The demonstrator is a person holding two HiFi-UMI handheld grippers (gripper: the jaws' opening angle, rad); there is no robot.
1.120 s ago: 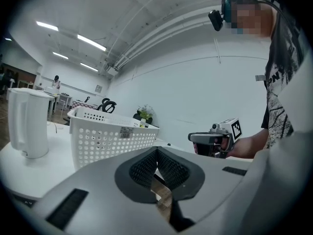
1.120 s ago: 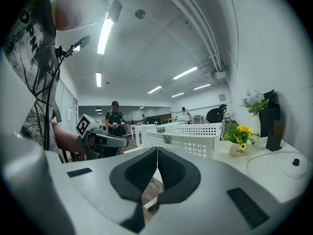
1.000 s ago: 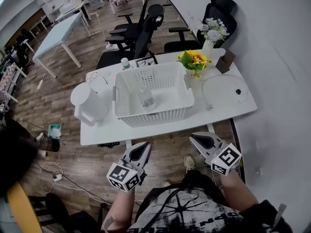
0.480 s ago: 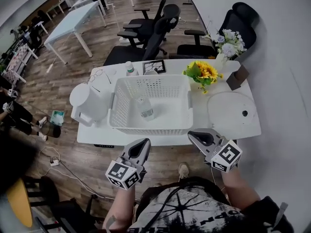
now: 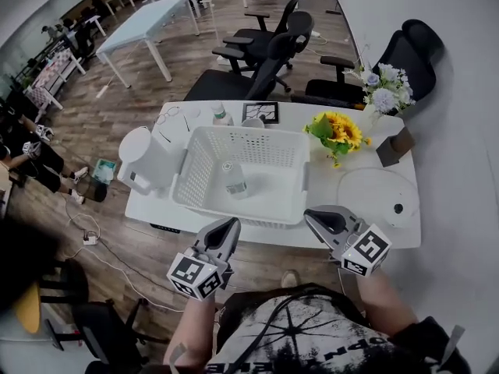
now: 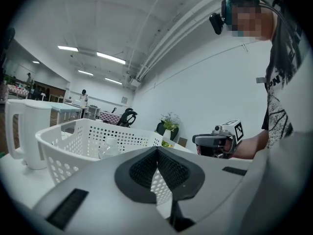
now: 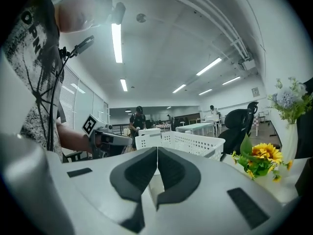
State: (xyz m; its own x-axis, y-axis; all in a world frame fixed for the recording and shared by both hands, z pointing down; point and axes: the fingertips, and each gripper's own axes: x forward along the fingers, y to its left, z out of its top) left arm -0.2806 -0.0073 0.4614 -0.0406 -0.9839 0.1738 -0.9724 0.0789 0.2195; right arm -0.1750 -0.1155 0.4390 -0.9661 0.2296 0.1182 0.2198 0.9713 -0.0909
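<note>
We are in an open-plan office: black swivel chairs stand behind a white desk, more long tables sit in rows across the wood floor, strip lights run along the ceiling, and people stand at far workstations

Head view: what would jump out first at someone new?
A white holey plastic basket sits on the white table, a clear plastic bottle inside it. Bright yellow sunflowers stand right of it, a white plastic jug left. The left tool and right tool hover shut near the table's front edge.
</note>
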